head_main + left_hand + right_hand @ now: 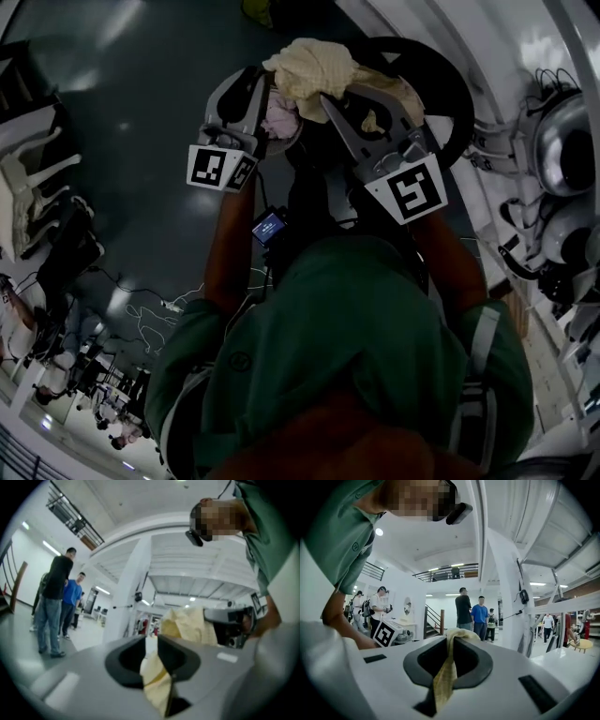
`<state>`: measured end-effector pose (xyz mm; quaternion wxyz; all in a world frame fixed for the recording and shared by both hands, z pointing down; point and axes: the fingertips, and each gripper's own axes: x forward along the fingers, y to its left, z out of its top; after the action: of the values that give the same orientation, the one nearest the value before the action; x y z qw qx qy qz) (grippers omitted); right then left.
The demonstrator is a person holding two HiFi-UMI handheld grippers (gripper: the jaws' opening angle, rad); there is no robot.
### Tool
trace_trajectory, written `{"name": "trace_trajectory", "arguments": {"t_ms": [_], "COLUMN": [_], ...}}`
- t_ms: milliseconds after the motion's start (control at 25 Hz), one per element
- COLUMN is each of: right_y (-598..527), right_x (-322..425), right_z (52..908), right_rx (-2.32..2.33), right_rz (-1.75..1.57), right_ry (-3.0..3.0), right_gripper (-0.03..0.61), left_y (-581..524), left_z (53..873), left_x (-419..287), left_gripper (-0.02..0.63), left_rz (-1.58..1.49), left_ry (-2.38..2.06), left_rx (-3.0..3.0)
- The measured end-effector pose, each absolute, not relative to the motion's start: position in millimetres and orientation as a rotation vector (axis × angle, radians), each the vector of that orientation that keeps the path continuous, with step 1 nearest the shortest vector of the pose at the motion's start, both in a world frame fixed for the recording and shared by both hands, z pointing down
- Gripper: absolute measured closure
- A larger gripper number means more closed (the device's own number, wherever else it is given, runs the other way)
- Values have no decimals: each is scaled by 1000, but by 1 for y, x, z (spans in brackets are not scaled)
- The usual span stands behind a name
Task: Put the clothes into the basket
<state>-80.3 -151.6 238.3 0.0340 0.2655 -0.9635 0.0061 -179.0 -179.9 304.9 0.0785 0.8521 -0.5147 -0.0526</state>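
Note:
A cream-yellow cloth hangs bunched between both grippers, held up in front of me. My left gripper is shut on its left part; in the left gripper view a fold of the cloth is pinched between the jaws of my left gripper. My right gripper is shut on its right part, and a thin strip of the cloth runs down between the jaws of my right gripper. Below the cloth lies a pink garment. A black round rim, perhaps the basket, shows behind the right gripper.
White rounded machines and cables line the right side. Dark floor spreads to the left, with a white chair at its edge. Several people stand in the background near a white pillar and a staircase.

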Motion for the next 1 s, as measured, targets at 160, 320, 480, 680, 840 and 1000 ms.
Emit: {"name": "trace_trajectory", "arguments": {"t_ms": [160,320,480,680,840,1000], "right_y": [-141,-124,-102,-93,-85,-76], "right_x": [-149,-207,-258,-313,-335,-346], "right_z": [238,244,230,226,261,331], "right_rx": [712,594,481,384,312,299], "right_rz": [68,132,141,112,169,275], "right_ry": [-3012,-3036,-3059,-3070,-3013,-2883], "right_gripper": [552,552,552,552,552,552], "left_y": [-161,-132,-102,-86,-77,-66], "left_z": [271,268,268,269,278,293], "left_x": [-254,-320,-379,-435,-449,-454], "left_gripper": [545,549,549,549,549,549], "left_rz": [-167,-133,-140,-122,-132,-146], "left_ry": [-1769,-1927,-2011,-2078,-2099,-2082], "left_rx": [2531,2434,2363,2324,2281,2240]}}
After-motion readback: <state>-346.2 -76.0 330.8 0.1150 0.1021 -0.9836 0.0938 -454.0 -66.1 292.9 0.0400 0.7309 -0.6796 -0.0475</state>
